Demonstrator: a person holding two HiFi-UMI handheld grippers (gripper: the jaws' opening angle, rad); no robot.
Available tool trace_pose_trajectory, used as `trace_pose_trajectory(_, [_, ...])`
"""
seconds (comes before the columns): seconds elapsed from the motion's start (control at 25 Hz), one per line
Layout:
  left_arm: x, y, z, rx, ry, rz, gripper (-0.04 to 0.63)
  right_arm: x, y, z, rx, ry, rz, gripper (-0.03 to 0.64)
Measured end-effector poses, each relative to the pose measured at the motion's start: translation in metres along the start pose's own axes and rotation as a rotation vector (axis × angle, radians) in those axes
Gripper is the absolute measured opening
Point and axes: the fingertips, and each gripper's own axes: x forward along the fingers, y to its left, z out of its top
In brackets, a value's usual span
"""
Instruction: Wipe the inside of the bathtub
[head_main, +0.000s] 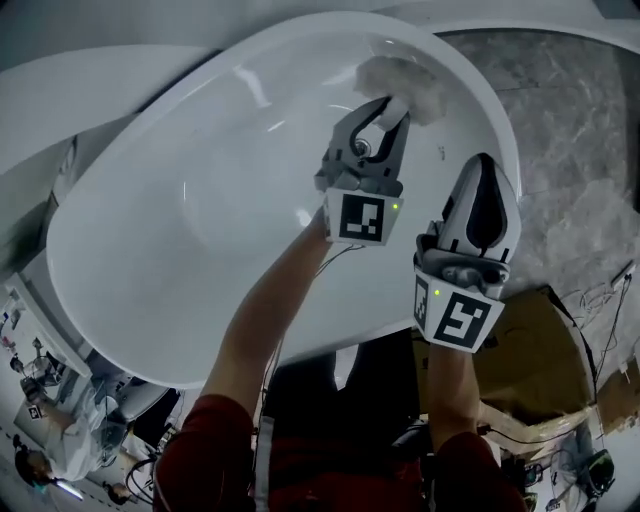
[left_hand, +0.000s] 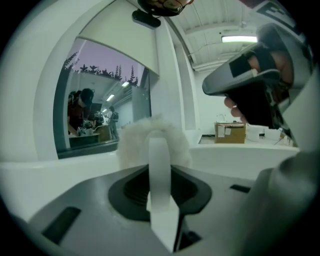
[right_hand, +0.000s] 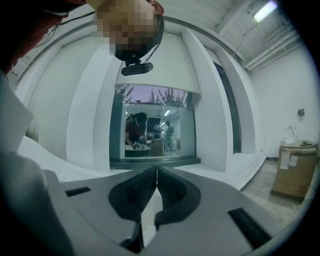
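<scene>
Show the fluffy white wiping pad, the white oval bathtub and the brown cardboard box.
fluffy white wiping pad (head_main: 425, 88), head view, fuzzy head
white oval bathtub (head_main: 200, 250), head view, inner wall
brown cardboard box (left_hand: 230, 133), left gripper view, front face

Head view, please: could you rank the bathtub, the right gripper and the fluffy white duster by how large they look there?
1. Bathtub, by far the largest.
2. Right gripper, which looks bigger than the duster, but it is nearer the camera, so that lead is unsure.
3. Fluffy white duster, the smallest.
</scene>
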Motion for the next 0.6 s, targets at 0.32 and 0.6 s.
trace_pose_trajectory(0.32, [0.021,-0.020,0.040,0.012,-0.044,-0.055,0.094,-0.004,-0.025,0.033,-0.002,-0.041,-0.050,0.012])
trace_pose_trajectory(0.6, [0.034,-0.028,0.031,0.029,-0.019,-0.062,0.092,-0.005,-0.036,0.024,0.010,-0.039,-0.064,0.012])
